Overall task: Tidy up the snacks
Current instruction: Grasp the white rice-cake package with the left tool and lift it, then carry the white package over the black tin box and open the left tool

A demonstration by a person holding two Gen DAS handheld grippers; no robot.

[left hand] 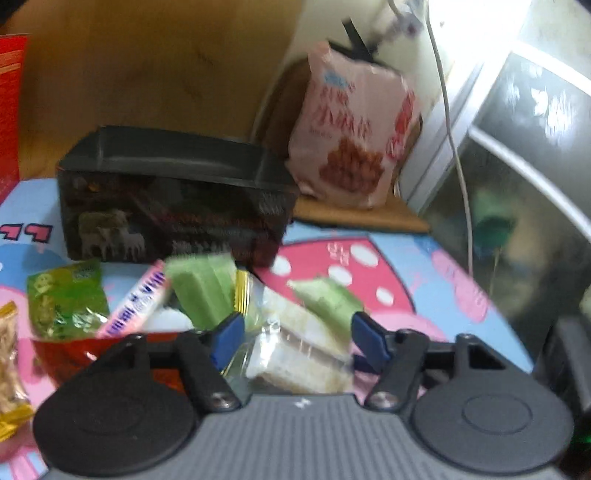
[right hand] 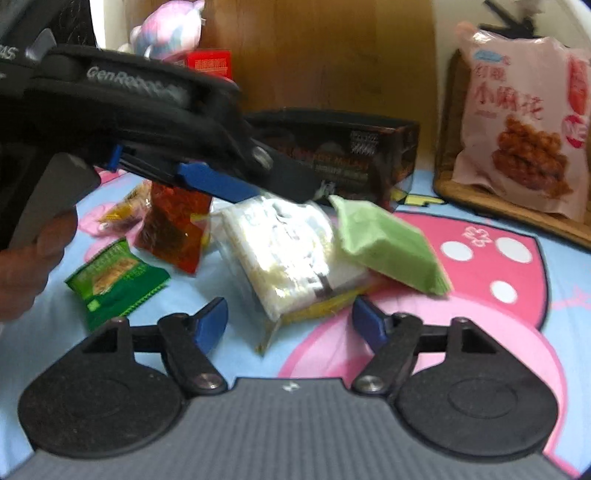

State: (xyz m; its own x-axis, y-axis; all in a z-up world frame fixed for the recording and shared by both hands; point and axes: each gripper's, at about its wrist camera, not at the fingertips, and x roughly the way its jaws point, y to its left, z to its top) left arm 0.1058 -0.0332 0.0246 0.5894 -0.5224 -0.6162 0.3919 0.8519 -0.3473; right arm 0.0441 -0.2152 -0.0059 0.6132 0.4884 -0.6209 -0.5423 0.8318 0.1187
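Pink plush toy (right hand: pixel 168 27) appears only in the right wrist view.

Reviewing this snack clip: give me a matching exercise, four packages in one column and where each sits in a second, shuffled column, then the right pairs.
Things:
1. tall pink snack bag
2. dark open-top cardboard box
3. small dark green cracker packet
4. clear-wrapped white cake pack

Places:
A. under the left gripper, partly beneath a light green pouch
B. upright at the back, on a brown wooden board
C. alone at the left of the pile, on the cartoon mat
D. behind the pile, near the wooden wall

Pairs: 1-B, 2-D, 3-C, 4-A
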